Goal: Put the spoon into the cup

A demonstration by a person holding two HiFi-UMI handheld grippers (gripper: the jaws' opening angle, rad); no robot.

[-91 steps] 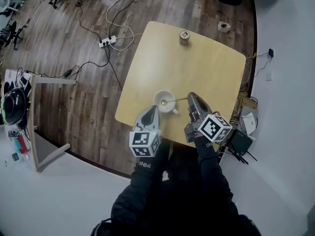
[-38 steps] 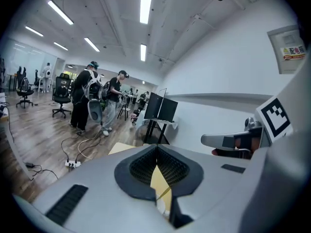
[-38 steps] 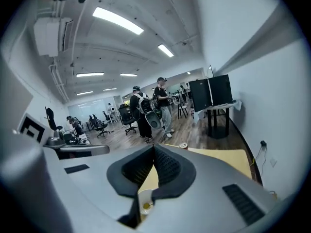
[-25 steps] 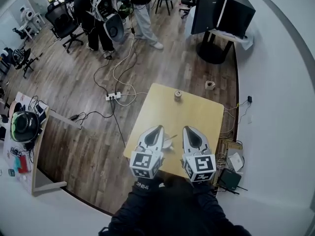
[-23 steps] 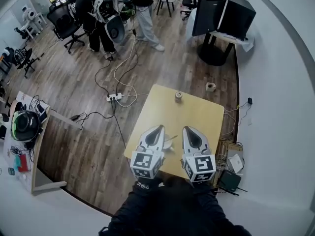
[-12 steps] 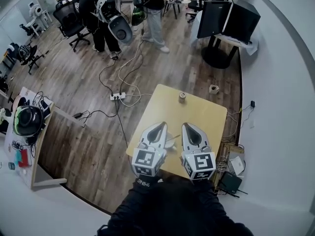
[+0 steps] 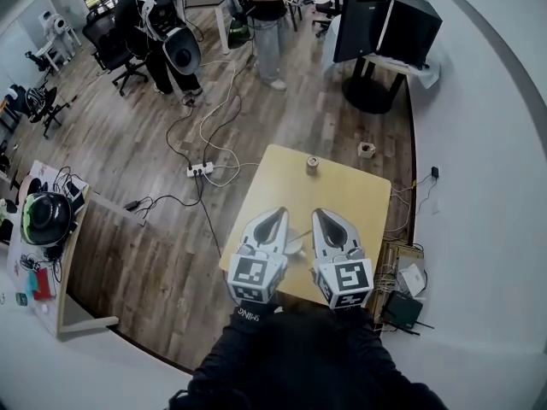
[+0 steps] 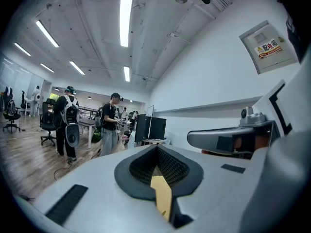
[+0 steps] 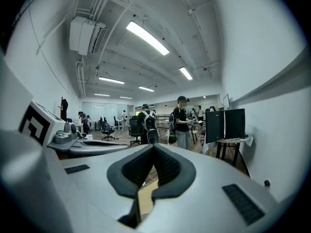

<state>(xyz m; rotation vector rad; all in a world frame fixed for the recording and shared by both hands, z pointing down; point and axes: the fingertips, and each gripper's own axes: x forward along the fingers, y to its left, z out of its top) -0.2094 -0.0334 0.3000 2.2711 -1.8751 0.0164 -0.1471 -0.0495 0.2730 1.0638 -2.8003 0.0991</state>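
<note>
The left claw (image 7: pixel 273 215), a white teardrop-shaped two-jaw tool with a marker cube at its rear, was clenched on nothing. In its own view the dark ribbed pads (image 8: pixel 142 170) met at the tip, and only a sliver of the pale yellow, round-cornered wooden table (image 7: pixel 346 190) showed through the gap behind them. Just right of that tip, between the two claws and below where either one pointed, sat the small white ceramic cup (image 7: pixel 296 245). A thin line that looked like the handle of the slim metal spoon (image 7: pixel 301 237) leaned out of the cup toward the right claw, though it was too small to be sure of. If so, the spoon was already in the cup and the task looked finished. The right claw (image 7: pixel 319 215), the same make as its partner, was likewise clenched and empty, its jaws pressed together and aimed level across the room. Such a spoon would probably be light, stiff and smooth enough to slip or swivel between pads. The best hold would be on the flat of the handle near its free end. The cup seemed light and breakable, so levering the handle against its rim could tip it.
</note>
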